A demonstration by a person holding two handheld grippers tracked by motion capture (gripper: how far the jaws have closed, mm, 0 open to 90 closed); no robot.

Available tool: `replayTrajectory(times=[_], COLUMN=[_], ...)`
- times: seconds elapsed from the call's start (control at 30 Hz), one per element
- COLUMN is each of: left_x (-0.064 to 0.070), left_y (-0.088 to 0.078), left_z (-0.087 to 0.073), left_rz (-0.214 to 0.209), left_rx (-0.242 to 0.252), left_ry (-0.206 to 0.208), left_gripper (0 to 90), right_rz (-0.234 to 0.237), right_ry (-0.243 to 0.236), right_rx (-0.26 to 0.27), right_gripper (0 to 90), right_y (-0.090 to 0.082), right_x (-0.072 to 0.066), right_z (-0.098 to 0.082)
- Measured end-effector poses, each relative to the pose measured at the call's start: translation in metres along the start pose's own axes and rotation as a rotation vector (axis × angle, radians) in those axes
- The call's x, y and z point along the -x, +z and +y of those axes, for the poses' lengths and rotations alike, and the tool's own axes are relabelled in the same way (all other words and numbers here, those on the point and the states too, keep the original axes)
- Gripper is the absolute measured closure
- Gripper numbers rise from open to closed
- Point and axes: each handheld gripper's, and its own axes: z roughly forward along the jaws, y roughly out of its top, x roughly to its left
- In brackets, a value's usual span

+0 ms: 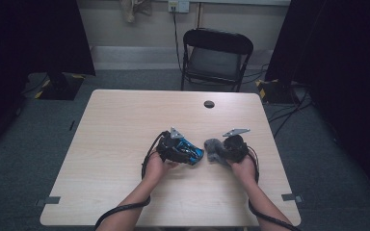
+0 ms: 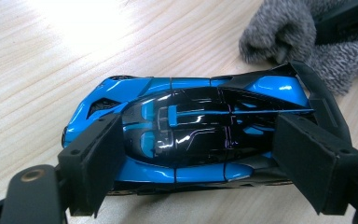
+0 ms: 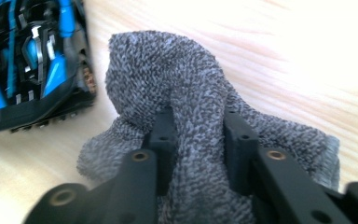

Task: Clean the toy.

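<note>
Blue and black, the toy car [image 2: 191,135] lies on the counter [image 1: 125,125], clamped by the left hand-held gripper [image 2: 205,158]. Just beside it, the grey sock [image 3: 191,116] is pinched by the right hand-held gripper [image 3: 198,140].

Recording lab or studio: 1 pale wood-laminate table [image 1: 125,125] on grey carpet [image 1: 318,159], black curtains [image 1: 24,38] at 9 and 3 o'clock, 1 folding chair [image 1: 215,57] and wall socket [image 1: 178,6] at 12 o'clock, taped stand bases [image 1: 58,86].

Both grippers, left [image 1: 189,153] and right [image 1: 220,150]: black bodies, grey three-cornered top plates, black trailing cables; forearms unsleeved.
</note>
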Motion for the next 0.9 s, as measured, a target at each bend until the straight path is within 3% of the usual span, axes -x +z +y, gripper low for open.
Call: replayTrajectory(times=[0.07, 0.1, 0.2, 0.33, 0.63, 0.77, 0.9], left_x=[0.0, 0.0, 0.0, 0.0, 0.0, 0.0, 0.0], left_y=[0.0, 0.0, 0.0, 0.0, 0.0, 0.0, 0.0], left_z=[0.0, 0.0, 0.0, 0.0, 0.0, 0.0, -0.001], left_rz=[-0.001, -0.001, -0.002, -0.001, -0.002, -0.002, -0.004], left_rx=[0.001, 0.001, 0.0, -0.001, -0.002, -0.001, 0.003], left_ry=[0.0, 0.0, 0.001, 0.0, -0.003, -0.002, -0.002], left_gripper=[17.2, 17.2, 17.2, 17.3, 17.5, 17.5, 17.5], right_rz=[0.0, 0.0, 0.014, 0.036, 0.041, 0.016, -0.022], right_ry=[0.016, 0.016, 0.026, 0.012, -0.03, -0.056, -0.041], right_rx=[0.007, 0.007, 0.068, 0.091, 0.053, -0.011, -0.001], right_gripper=[59.1, 59.1, 48.0, 41.1, 39.3, 40.0, 50.8], right_y=[-0.001, -0.001, -0.011, -0.021, -0.029, -0.018, -0.009], right_x=[0.004, 0.004, 0.011, 0.018, 0.031, 0.028, 0.022], right_z=[0.001, 0.001, 0.004, 0.006, -0.009, -0.021, -0.024])
